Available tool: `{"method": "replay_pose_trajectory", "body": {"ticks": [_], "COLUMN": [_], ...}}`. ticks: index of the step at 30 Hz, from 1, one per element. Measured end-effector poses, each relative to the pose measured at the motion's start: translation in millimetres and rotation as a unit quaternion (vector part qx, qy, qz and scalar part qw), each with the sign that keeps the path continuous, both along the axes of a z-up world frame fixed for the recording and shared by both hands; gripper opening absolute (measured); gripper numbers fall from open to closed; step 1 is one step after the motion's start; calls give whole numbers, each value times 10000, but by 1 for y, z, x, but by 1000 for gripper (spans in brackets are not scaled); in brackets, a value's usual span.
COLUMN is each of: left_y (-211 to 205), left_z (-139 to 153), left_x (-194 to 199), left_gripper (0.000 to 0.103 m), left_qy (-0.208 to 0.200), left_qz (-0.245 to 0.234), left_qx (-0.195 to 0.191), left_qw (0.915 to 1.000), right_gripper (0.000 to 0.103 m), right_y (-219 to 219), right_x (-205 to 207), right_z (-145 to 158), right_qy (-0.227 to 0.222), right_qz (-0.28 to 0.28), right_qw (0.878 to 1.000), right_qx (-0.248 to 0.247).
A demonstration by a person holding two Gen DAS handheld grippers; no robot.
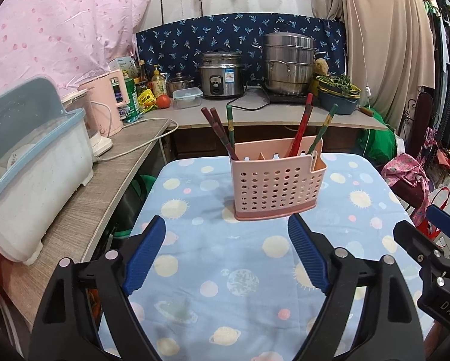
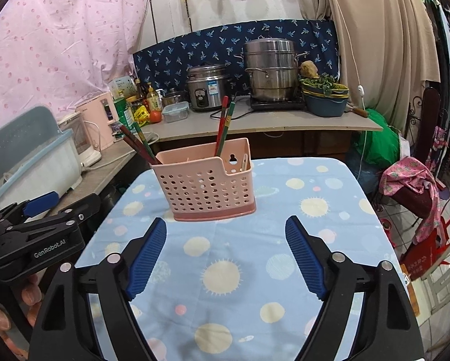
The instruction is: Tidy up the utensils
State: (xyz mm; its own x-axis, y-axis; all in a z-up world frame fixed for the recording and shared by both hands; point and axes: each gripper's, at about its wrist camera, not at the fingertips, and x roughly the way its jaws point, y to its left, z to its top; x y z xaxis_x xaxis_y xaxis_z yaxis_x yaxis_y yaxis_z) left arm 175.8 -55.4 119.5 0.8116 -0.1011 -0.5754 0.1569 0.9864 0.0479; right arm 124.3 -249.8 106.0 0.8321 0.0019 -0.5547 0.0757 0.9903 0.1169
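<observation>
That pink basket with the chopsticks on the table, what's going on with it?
Nobody is touching it right now. The pink basket stands upright on the table, with chopsticks leaning in its left end and more in its right. The left gripper and right gripper both sit open in front of it, holding nothing.

The chopsticks' lower ends are hidden inside the caddy, so how they rest at the bottom cannot be told. Small white tips behind its front wall are too little seen to name. The right gripper is cut off by the left wrist view's edge, its far finger out of sight; the left gripper is likewise clipped in the right wrist view. The cooker's label is too small to read.
</observation>
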Motion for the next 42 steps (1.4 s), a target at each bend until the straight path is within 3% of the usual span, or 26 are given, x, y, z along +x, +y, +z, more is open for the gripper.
{"method": "replay_pose_trajectory", "body": {"ticks": [15,18,27,42], "left_y": [5,6,7,7], "left_z": [-32,-32,-46,-50], "left_x": [-4,-3,5,11], "left_gripper": [92,94,96,96], "left_qy": [277,273,465,419], "left_qz": [208,253,327,422], "left_qx": [116,91,17,156], "left_qw": [9993,9993,9984,9981], "right_gripper": [87,96,96,96], "right_y": [-4,-4,0,3], "right_x": [-1,1,9,22], "right_z": [-15,-18,-26,-32], "right_qy": [138,210,354,456], "right_qz": [-148,-159,-171,-305], "right_qw": [9995,9994,9987,9981], "right_qx": [-230,-226,-319,-291]}}
